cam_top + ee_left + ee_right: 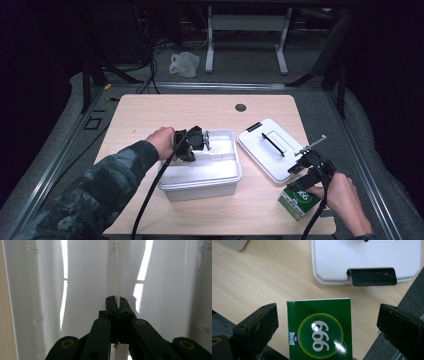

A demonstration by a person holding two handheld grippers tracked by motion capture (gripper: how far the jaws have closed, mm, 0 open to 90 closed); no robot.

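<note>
Clearly the green box (319,330) is not yet packed: it stands on the table (200,107) at the near right corner, just beside the lid (270,147), and my right gripper (324,325) hangs over it with the jaws spread wide, one on each side and neither one touching it. So I judge the work is in its early part. The lid is already off the bin (202,175) and lies flat on the table to the right of it, handle up, with its black latch (372,277) pointing toward the green box. What is left, as I see it, is to close on the green box, carry it to the bin, put it inside and perhaps put the lid back on. My left gripper (116,301) is reaching into the bin from the left side, and its jaws are pressed together on a thin white edge (117,272) that runs upright between the tips; I think it is a divider or a wall of the bin, but I cannot tell which. As for the contents, the bin looks white and bare inside where I can see it, though my left hand (161,141) hides a part of it.
</note>
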